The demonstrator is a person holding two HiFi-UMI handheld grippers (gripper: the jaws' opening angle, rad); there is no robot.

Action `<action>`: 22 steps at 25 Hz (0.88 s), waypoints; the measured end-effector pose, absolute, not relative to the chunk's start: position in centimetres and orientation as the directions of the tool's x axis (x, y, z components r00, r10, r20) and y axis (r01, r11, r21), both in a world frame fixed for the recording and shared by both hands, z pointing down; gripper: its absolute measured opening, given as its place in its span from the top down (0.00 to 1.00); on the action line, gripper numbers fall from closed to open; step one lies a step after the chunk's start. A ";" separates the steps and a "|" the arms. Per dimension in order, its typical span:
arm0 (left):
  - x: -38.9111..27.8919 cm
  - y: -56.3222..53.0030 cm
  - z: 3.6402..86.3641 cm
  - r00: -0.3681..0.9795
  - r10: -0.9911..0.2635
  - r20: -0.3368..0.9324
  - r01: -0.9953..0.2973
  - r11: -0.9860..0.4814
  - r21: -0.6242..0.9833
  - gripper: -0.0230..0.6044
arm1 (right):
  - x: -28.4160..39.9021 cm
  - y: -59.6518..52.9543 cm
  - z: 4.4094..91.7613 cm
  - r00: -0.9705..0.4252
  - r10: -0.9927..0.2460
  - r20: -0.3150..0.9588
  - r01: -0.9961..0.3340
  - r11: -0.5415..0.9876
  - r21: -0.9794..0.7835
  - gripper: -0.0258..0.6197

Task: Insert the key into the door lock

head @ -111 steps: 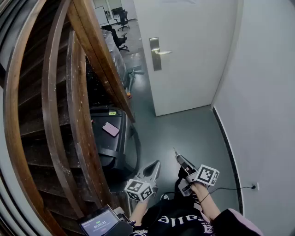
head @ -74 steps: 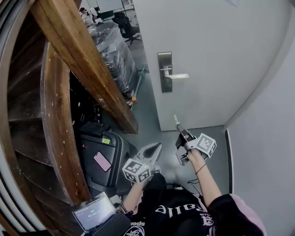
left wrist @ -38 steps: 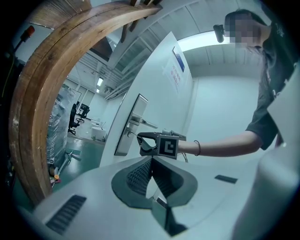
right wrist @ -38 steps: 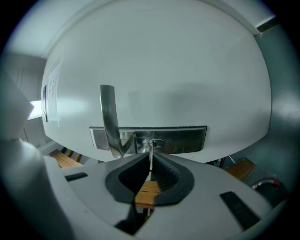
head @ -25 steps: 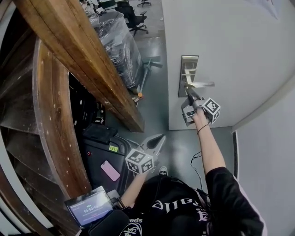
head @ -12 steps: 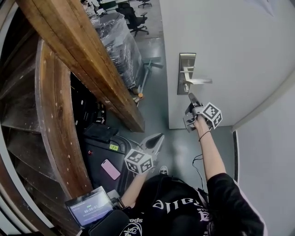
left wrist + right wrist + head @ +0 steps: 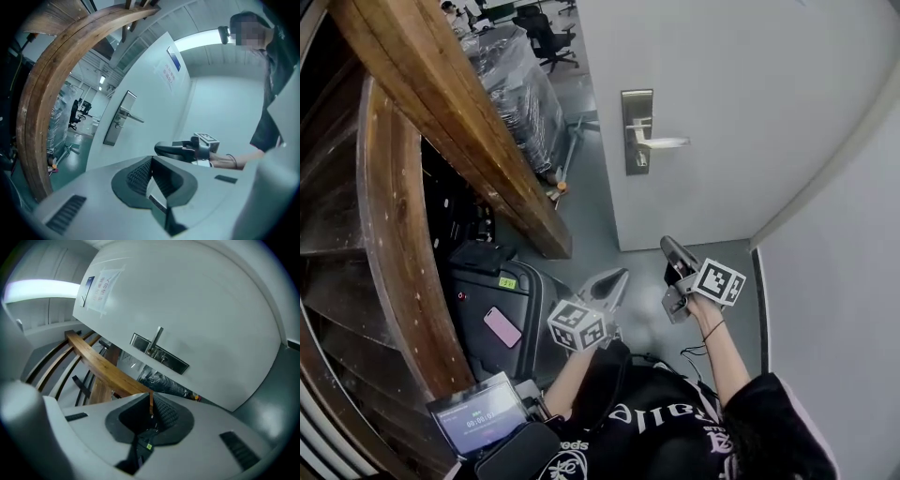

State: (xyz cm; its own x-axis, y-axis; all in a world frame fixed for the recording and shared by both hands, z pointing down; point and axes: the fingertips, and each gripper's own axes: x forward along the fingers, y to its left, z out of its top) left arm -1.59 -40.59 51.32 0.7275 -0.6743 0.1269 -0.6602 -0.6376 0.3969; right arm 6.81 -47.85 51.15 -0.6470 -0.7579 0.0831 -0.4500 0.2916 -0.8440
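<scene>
Both closed, empty: right grey gripper [image 7: 667, 245], nearer than left grey gripper [image 7: 619, 275], points toward steel door lock [image 7: 637, 131], well apart; small key [image 7: 639, 161] seemingly seated.

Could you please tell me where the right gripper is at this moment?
In the head view the right gripper hangs right of centre, clear of the door, below its lock plate and just right of the left gripper.

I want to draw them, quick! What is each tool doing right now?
Left tool: closed, holding nothing.
Right tool: nearly closed; cannot tell whether it is fully shut or holds anything.
</scene>
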 end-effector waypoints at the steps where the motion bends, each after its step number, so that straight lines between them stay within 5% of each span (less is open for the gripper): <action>1: -1.1 -39.7 51.2 0.726 -0.676 0.126 -0.661 -0.635 0.401 0.96 | 7.1 -46.0 51.0 -0.652 -0.754 0.085 -0.448 0.293 -0.845 0.91; 10: 2.4 -29.1 49.8 0.648 -0.756 0.094 -0.720 -0.568 0.399 0.96 | 9.1 -30.9 52.5 -0.705 -0.675 0.217 -0.585 0.381 -0.716 0.92; 22: 1.8 -17.6 50.6 0.611 -0.782 0.126 -0.754 -0.526 0.392 0.96 | 7.6 -18.5 52.5 -0.778 -0.589 0.218 -0.532 0.434 -0.727 0.93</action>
